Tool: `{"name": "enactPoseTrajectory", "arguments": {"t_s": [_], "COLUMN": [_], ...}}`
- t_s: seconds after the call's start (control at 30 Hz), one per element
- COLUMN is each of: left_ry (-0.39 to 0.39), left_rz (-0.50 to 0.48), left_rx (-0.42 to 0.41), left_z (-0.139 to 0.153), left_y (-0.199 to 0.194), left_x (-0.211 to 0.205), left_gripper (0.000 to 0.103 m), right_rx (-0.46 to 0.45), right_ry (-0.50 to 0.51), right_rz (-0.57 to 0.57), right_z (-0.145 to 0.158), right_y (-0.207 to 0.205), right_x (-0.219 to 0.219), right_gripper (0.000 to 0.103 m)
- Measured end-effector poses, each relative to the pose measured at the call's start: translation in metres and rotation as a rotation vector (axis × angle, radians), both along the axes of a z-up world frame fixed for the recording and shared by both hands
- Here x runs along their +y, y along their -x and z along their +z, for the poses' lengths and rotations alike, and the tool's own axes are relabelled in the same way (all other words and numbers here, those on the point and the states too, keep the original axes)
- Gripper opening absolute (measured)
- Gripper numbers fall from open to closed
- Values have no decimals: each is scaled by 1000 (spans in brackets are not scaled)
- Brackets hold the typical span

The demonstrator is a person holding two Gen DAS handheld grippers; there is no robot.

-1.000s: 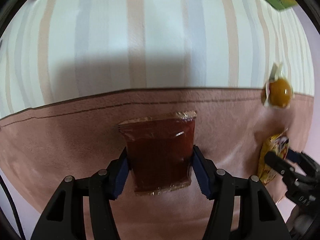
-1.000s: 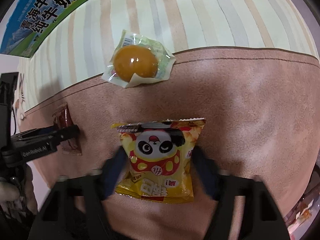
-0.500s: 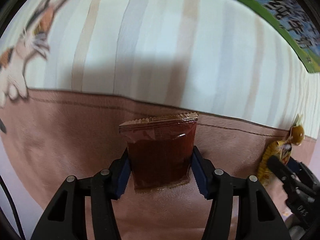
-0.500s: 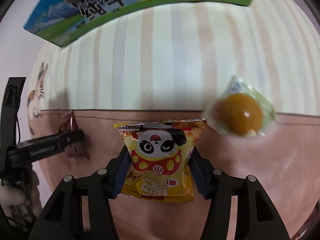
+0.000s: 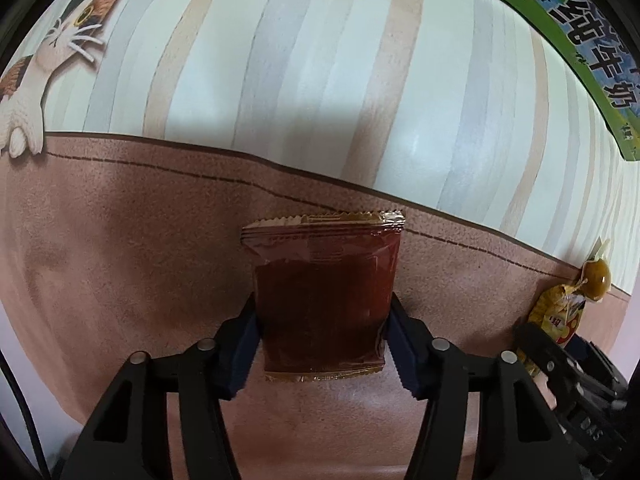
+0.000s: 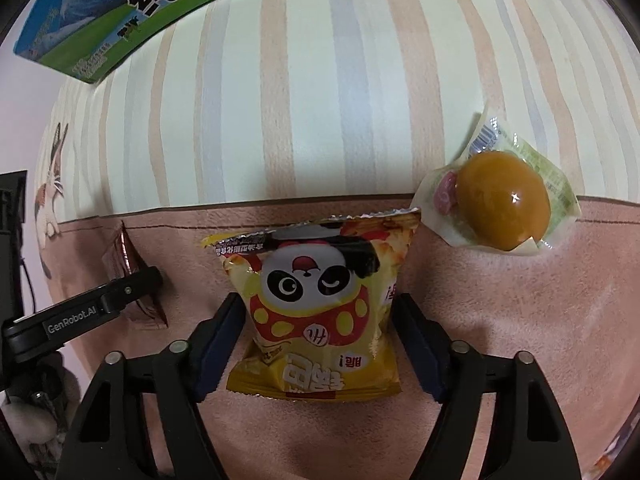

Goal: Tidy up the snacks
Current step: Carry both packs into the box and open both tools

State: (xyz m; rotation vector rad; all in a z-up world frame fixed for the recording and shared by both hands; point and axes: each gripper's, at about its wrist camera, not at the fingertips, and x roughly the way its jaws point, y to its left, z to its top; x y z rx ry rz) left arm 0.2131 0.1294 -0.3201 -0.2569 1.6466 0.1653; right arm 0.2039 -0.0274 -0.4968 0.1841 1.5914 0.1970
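Observation:
My left gripper (image 5: 323,320) is shut on a dark red-brown snack packet (image 5: 324,296), held upright above the pink-brown cloth (image 5: 120,260). My right gripper (image 6: 318,320) is shut on a yellow chip bag with a panda face (image 6: 316,300). A wrapped amber egg-shaped snack (image 6: 502,204) lies on the cloth to the right of the chip bag, at the border with the striped cloth. The left gripper and its packet (image 6: 128,256) show at the left of the right wrist view. The right gripper with the chip bag (image 5: 556,316) shows at the right edge of the left wrist view.
A striped cloth (image 6: 320,100) covers the far part of the surface. A green and blue milk carton box (image 6: 120,12) stands at the back; it also shows in the left wrist view (image 5: 580,32). A cat picture (image 5: 52,52) is at the far left.
Both grippers have lifted and swung with their packets still held. The milk box and cat picture have come into view. The amber snack now sits to the right of the chip bag.

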Motion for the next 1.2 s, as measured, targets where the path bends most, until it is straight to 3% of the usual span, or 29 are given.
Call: {"name": "enactPoseTrajectory", "arguments": {"t_s": [0.17, 0.27, 0.47, 0.6, 0.8, 1.03, 1.2], "left_ry": [-13, -8, 8, 31, 106, 222, 220], "left_rz": [-5, -3, -7, -27, -61, -108, -158], "left_rx": [-10, -11, -29, -75, -193, -319, -394], "left_z": [-9, -15, -1, 25, 89, 165, 203], "left_y": [10, 14, 25, 26, 10, -39, -92], "left_x": [-21, -4, -10, -18, -35, -52, -64], "left_gripper": [53, 53, 53, 53, 53, 53, 53], "right_rx": [-1, -8, -14, -14, -90, -278, -410], "right_ry": [2, -1, -22, -54, -148, -246, -229], "right_rz": [-9, -6, -13, -12, -19, -39, -48], "right_z": [-3, 0, 7, 20, 75, 174, 227], "right_y": [4, 7, 10, 11, 4, -36, -79], "right_x": [4, 4, -2, -4, -8, -26, -45], "right_gripper": [65, 64, 59, 56, 55, 55, 55]}}
